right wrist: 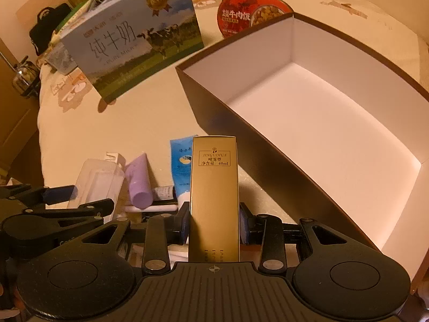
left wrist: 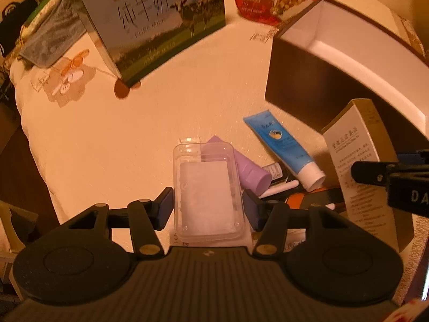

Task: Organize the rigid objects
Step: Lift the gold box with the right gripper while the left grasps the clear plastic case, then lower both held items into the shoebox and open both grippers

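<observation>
Left wrist view: the left claw (left wrist: 207,205) is closing around a clear plastic case (left wrist: 206,187) lying on the near desk (left wrist: 120,139); its pads look just short of contact.

Right wrist view: the right claw (right wrist: 214,221) clamps an upright gold carton (right wrist: 214,196), left of the empty open box (right wrist: 308,123). Judged next: carry it rightward over the rim.

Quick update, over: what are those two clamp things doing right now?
Right tool clamped on gold carton. Left tool astride clear plastic case, no squeeze yet. Brown storage box open, nothing in it. Purple tube, blue tube lying close by.
</observation>
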Demonstrator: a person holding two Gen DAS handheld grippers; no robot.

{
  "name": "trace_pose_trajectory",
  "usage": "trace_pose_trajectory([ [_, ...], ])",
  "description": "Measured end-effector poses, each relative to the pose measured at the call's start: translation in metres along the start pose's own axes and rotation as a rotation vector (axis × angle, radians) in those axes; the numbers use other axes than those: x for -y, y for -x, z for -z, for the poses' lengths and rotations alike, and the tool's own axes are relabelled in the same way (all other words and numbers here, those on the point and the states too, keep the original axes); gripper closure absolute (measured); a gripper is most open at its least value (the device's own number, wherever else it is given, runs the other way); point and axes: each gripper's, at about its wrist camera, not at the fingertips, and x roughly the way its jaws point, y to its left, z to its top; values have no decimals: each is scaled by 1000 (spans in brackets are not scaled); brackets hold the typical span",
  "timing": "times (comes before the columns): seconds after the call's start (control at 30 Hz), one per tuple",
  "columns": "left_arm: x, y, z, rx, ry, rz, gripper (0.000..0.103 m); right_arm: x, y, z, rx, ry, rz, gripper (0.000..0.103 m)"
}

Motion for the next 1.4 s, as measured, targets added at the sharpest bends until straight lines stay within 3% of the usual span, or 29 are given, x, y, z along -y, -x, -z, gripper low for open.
trace_pose_trajectory([
  [0.47,18,71,-22,122,-46,35,51,-7,70,-6,107,-23,-26,71],
  [0.73,49,98,-48,208,-99,91,51,20,108,-18,196,-97,25,71],
  [1.0,108,92,-82,255,-181,175,51,77,115,-34,233,-198,134,71],
  [1.4,184,49,-117,250,-288,263,51,143,90,-37,209,-305,231,71],
])
